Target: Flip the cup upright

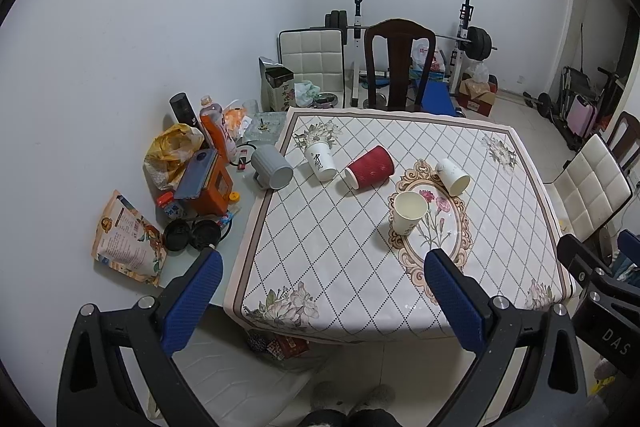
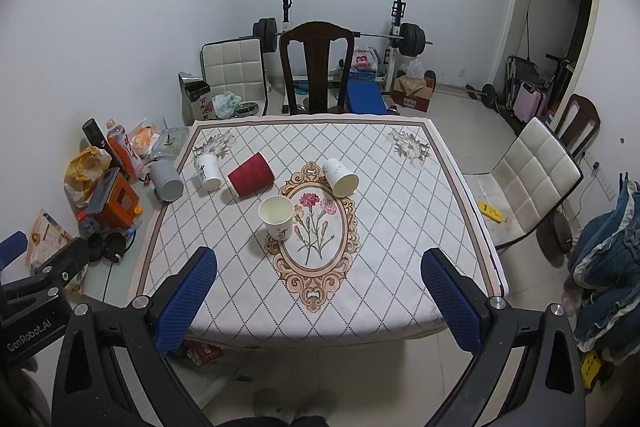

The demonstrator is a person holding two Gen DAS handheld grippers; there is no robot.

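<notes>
Left wrist view: the left gripper (image 1: 322,291) hangs spread wide and empty over the near edge of the diamond-patterned tablecloth (image 1: 320,247). A ribbed red paper cup (image 1: 370,167) lies on its side mid-table, between a tipped white printed paper cup (image 1: 320,159) and a tipped plain white paper cup (image 1: 453,175); a cream paper cup (image 1: 409,211) stands upright nearer.

Right wrist view: the right gripper (image 2: 320,291) is likewise spread and empty. The red cup (image 2: 252,174) looks light, thin-walled and crushable; a gentle pinch across its ribbed mid-wall should hold best.
</notes>
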